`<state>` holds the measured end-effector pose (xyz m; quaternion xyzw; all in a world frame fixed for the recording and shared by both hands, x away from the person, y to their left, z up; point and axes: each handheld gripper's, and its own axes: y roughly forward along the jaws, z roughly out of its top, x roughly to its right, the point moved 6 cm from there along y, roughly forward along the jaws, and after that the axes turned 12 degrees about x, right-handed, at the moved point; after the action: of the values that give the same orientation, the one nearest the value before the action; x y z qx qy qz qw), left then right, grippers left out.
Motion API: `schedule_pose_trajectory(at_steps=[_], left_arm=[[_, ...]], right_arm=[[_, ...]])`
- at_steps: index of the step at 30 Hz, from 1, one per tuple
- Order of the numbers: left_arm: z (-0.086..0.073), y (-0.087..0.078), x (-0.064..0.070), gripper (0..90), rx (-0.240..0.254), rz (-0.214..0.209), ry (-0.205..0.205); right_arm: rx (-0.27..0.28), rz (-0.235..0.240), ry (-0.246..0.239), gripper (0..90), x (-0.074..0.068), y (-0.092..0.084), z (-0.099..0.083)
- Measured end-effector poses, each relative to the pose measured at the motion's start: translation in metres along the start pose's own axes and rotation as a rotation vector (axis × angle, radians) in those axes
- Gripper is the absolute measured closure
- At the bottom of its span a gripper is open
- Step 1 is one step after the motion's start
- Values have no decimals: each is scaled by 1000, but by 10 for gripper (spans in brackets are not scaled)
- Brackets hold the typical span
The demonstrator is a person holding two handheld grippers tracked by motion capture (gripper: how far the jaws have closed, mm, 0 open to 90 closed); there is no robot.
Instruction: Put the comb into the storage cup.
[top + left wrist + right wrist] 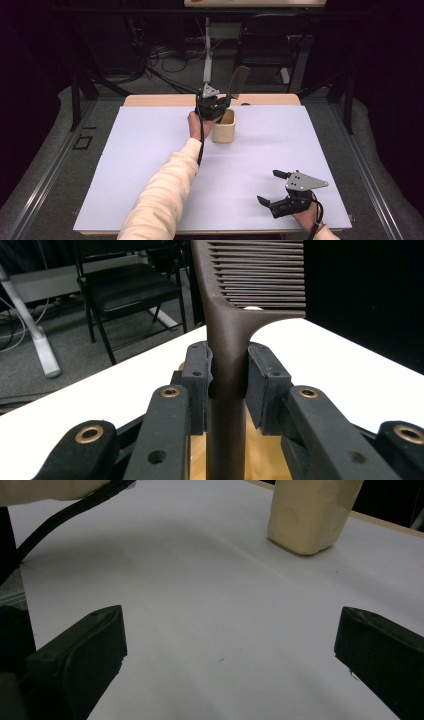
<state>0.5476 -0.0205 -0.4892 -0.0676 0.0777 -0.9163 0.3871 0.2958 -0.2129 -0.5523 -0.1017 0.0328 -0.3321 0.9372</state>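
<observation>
Near the far edge of the table [150, 165], the left hand-held gripper [216, 102] is clamped on a dark brown comb [238, 80], holding it right over the cream-coloured cup [223, 131]. In the left gripper view you can see both pads squeezing the comb's handle [227, 380] just under where the teeth start, so the comb stands pretty much upright with the toothed end sticking up and the handle running down towards the cup's tan inside. From the high view the comb leans a bit to the right above the cup. The cup itself sits on the white table cover, close to the back edge. Over at the near right corner, the right hand-held gripper [274, 189] just rests low by the table with its jaws spread wide and nothing between them. Its own view has the cup [312, 515] well off from it.
</observation>
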Motion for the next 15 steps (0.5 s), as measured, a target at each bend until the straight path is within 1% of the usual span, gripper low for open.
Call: schedule_pose_trajectory(at_steps=[5, 15], left_arm=[[-3, 2, 2, 728, -16, -4, 9], [-9, 3, 4, 728, -40, -11, 12]], right_arm=[[0, 0, -1, 0, 0, 0, 0], [0, -1, -2, 0, 0, 0, 0]])
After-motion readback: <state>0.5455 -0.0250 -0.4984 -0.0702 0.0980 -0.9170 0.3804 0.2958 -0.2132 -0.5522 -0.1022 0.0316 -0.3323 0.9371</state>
